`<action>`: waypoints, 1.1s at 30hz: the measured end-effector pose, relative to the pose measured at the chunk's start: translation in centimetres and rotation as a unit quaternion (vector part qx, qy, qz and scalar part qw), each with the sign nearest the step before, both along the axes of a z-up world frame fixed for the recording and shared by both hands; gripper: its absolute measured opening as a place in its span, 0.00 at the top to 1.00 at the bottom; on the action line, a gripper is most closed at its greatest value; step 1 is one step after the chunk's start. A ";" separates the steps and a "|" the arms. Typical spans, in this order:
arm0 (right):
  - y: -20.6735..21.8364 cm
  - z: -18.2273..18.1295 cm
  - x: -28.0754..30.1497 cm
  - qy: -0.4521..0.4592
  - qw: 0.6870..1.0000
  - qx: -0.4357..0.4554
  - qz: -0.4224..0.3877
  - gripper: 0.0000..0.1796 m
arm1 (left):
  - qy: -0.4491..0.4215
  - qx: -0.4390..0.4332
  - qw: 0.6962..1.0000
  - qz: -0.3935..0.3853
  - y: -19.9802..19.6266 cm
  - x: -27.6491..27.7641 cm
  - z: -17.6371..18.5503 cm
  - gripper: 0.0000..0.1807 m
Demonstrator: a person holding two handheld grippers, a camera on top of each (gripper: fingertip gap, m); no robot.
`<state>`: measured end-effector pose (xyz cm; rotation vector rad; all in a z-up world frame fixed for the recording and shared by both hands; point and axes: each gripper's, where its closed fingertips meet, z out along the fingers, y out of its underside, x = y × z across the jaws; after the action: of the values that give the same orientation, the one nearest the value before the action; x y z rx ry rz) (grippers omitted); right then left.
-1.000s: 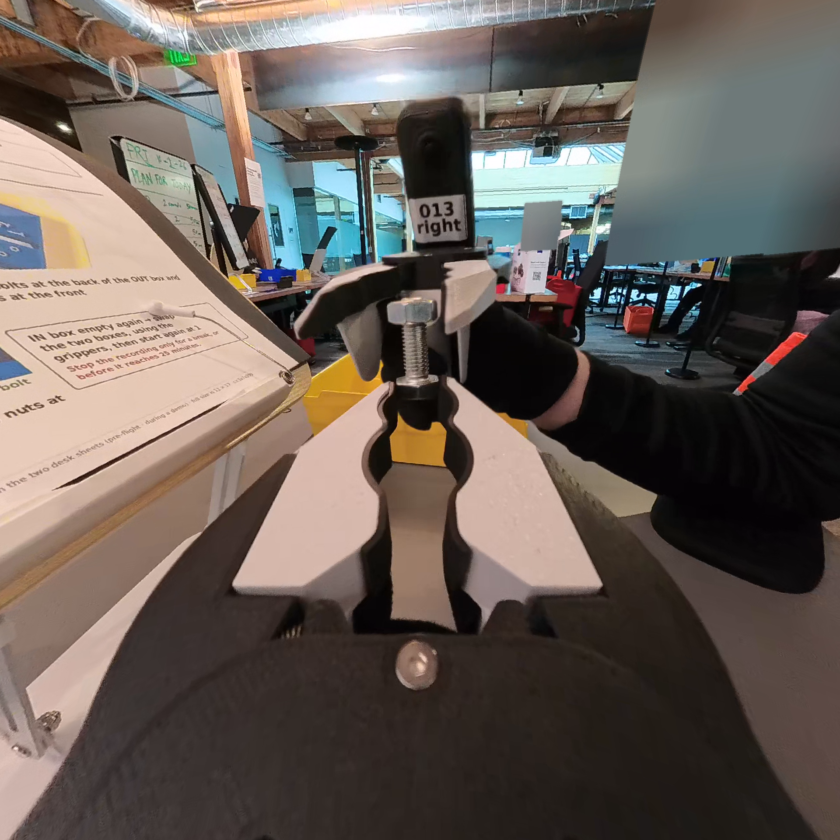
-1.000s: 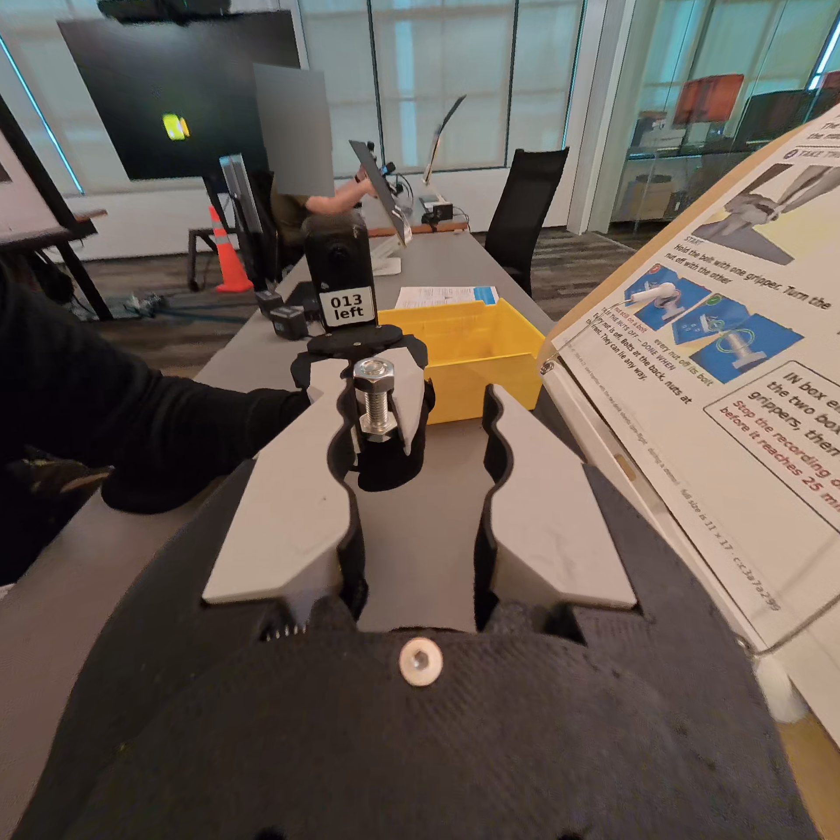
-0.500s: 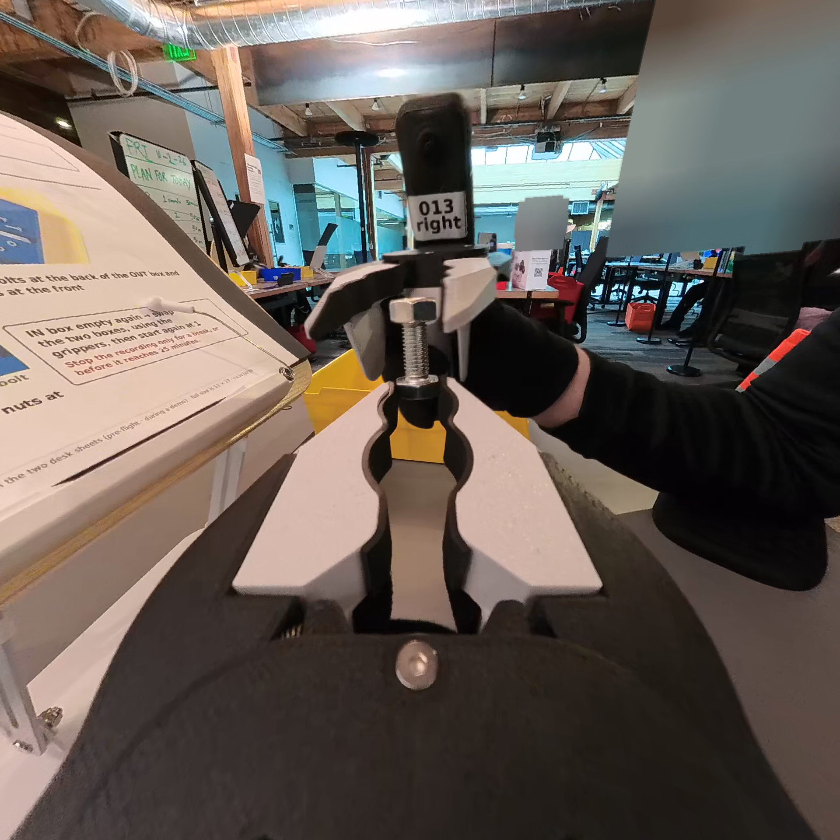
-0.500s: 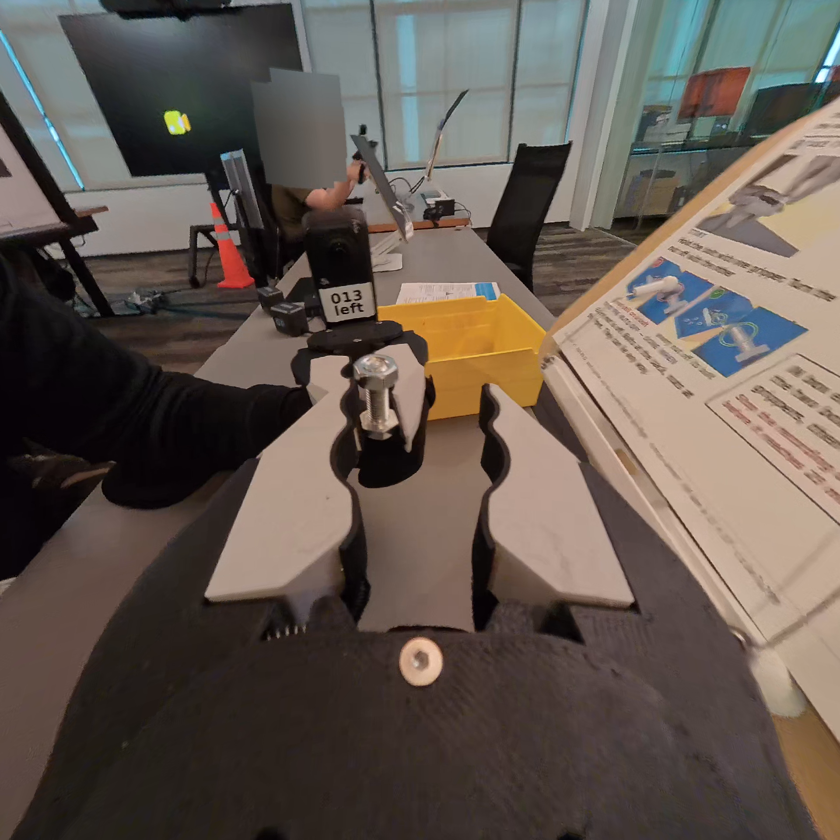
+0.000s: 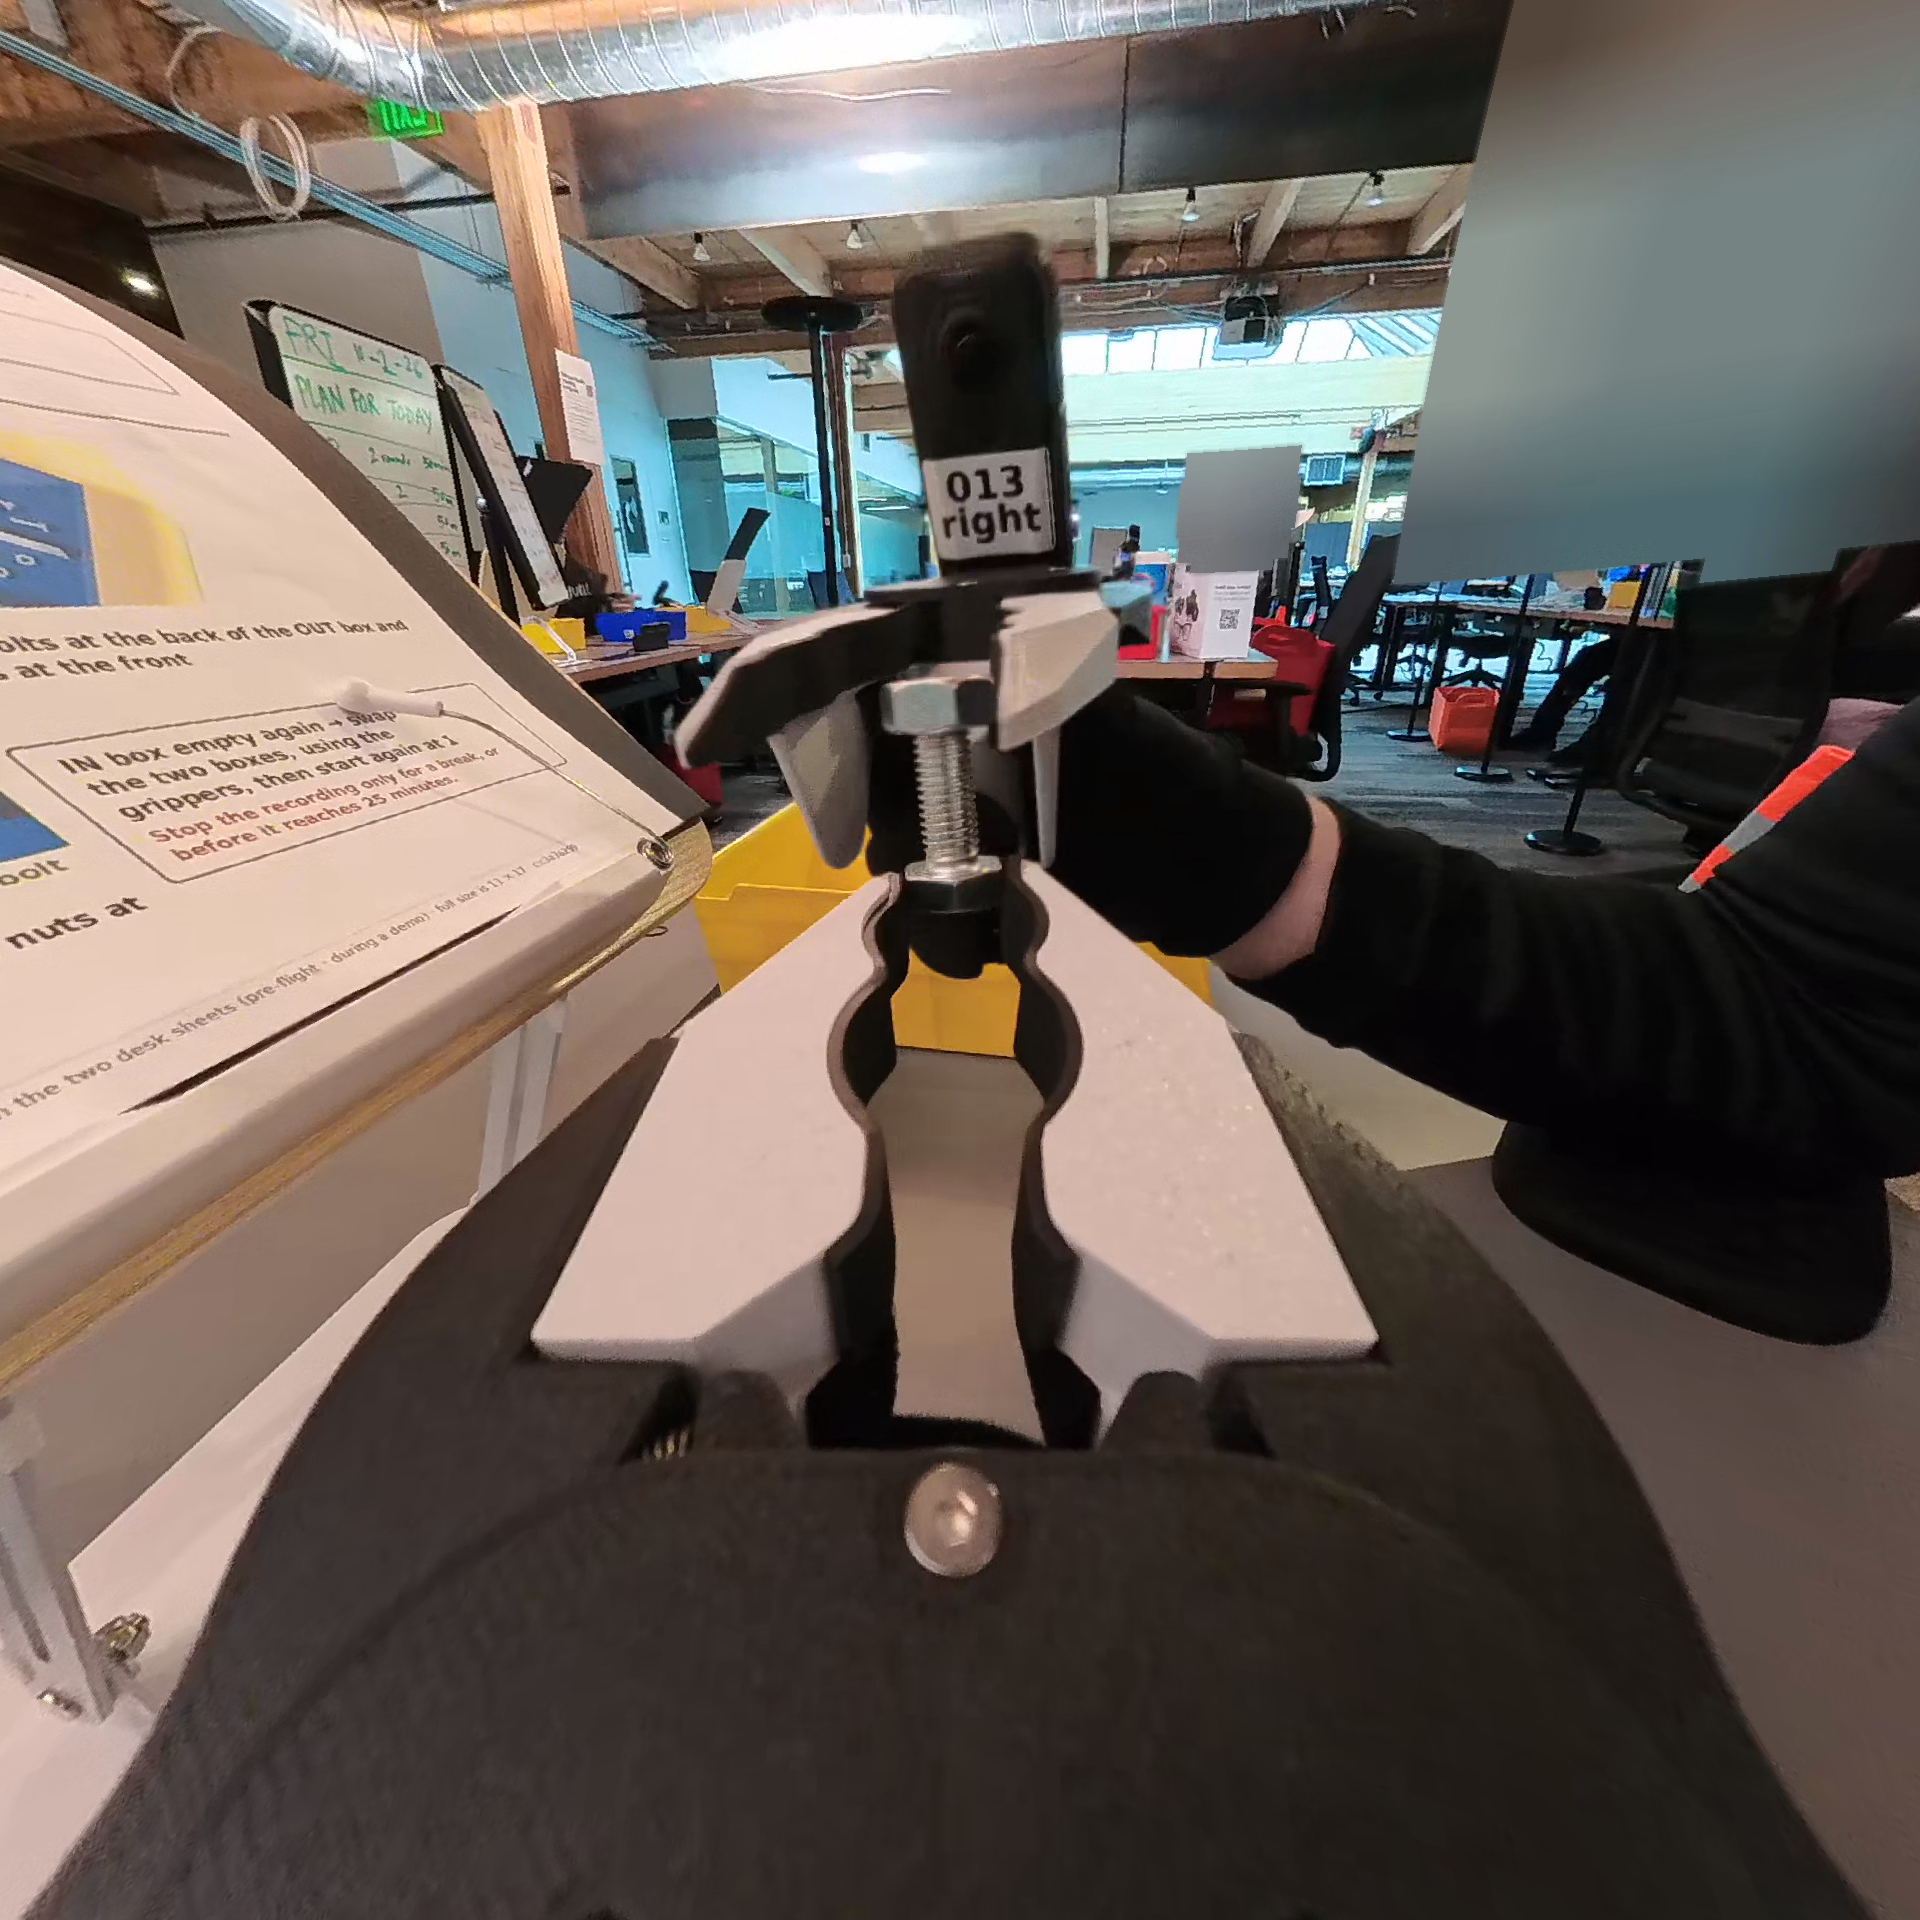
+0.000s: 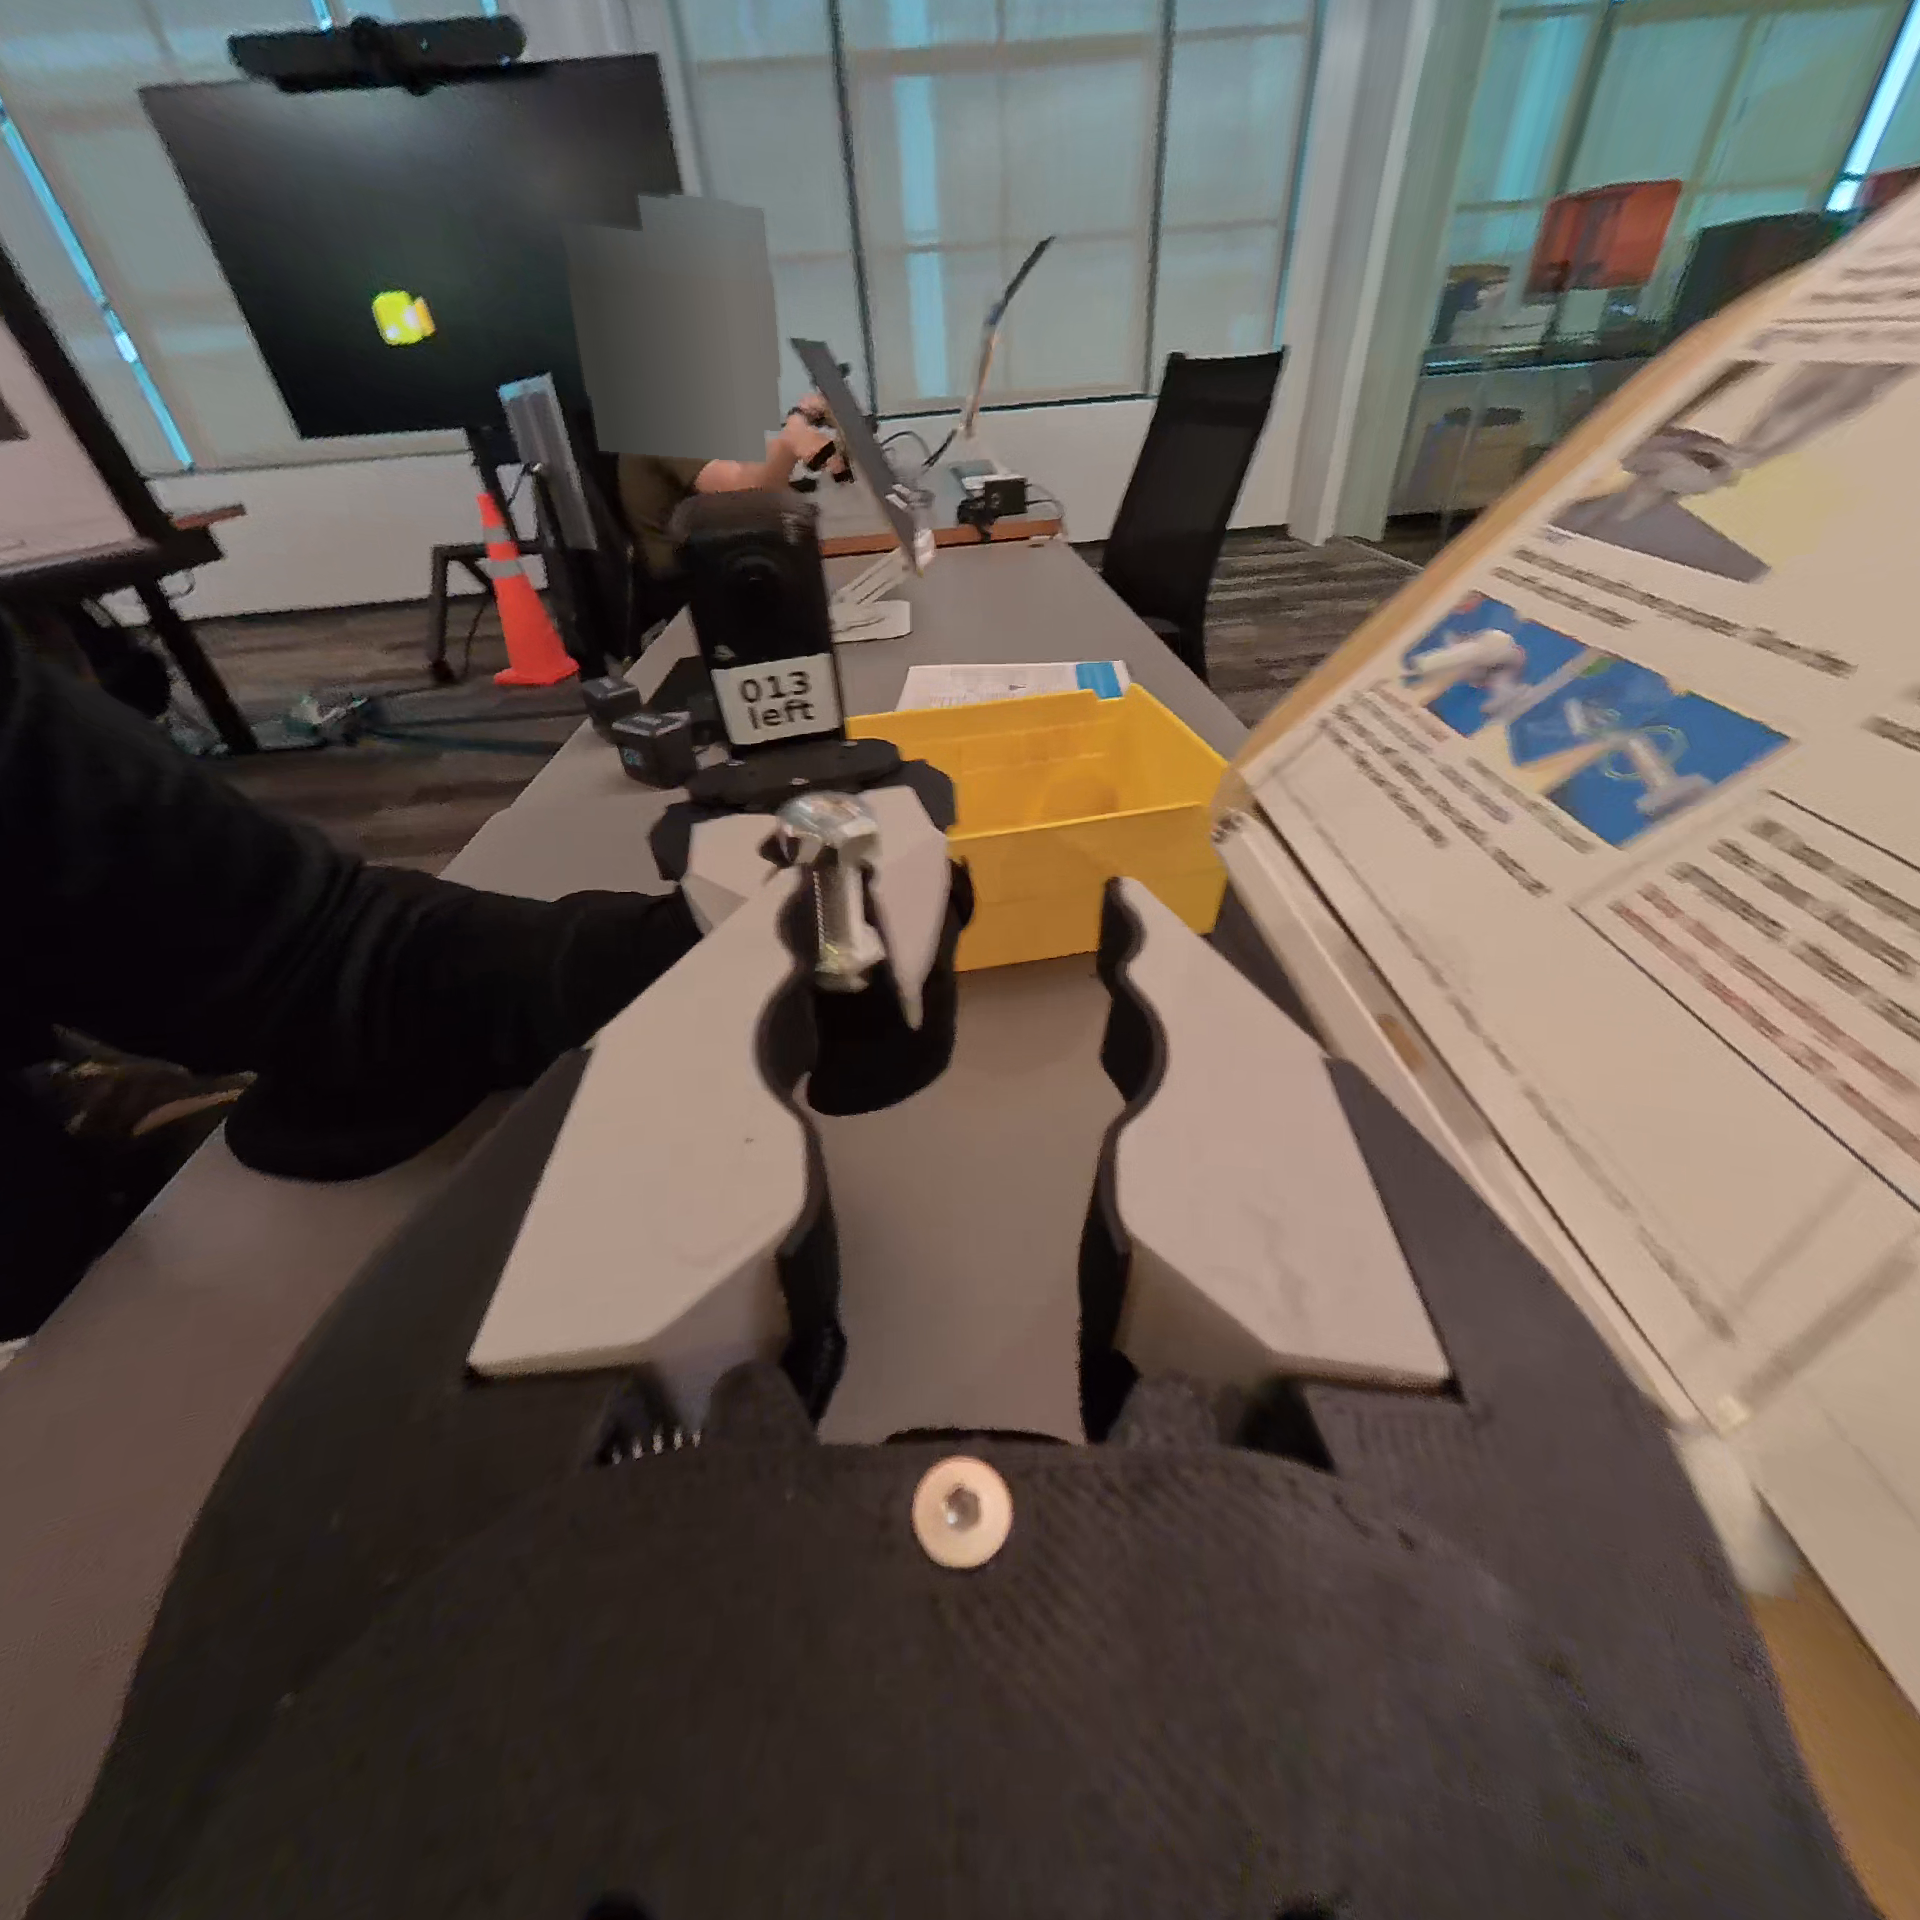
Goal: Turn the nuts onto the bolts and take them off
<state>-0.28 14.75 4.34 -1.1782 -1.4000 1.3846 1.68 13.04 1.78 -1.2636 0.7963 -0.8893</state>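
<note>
The bolt (image 5: 943, 787) has its lower end hidden between the left gripper's (image 5: 951, 914) fingertips; in the right wrist view it is motion-blurred, as is the instruction sheet (image 6: 1621, 831), cut off at the right edge

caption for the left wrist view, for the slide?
Left claw clamps the nut at the bolt's lower end, bolt head up before the open right claw; yellow bin behind.

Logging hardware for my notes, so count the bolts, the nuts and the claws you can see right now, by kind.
Bolts: 1, the bolt standing head up
Nuts: 1, the nut at its lower end
Claws: 2, the left claw and the right claw
Total: 4
</note>
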 end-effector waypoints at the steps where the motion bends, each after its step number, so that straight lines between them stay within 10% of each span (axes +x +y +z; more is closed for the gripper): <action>1: 0.9 -0.1 0.4 0.001 1.000 -0.008 -0.016 0.79 | -0.004 0.001 1.000 0.000 0.0 -0.1 0.2 0.92; 33: 1.6 0.7 1.8 0.015 1.000 0.002 -0.025 0.75 | 0.005 0.008 1.000 0.000 -0.2 0.2 0.0 0.92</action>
<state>1.55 16.32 5.05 -1.1784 -1.3433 1.3584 1.83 12.86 1.82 -1.2544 0.8104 -0.8763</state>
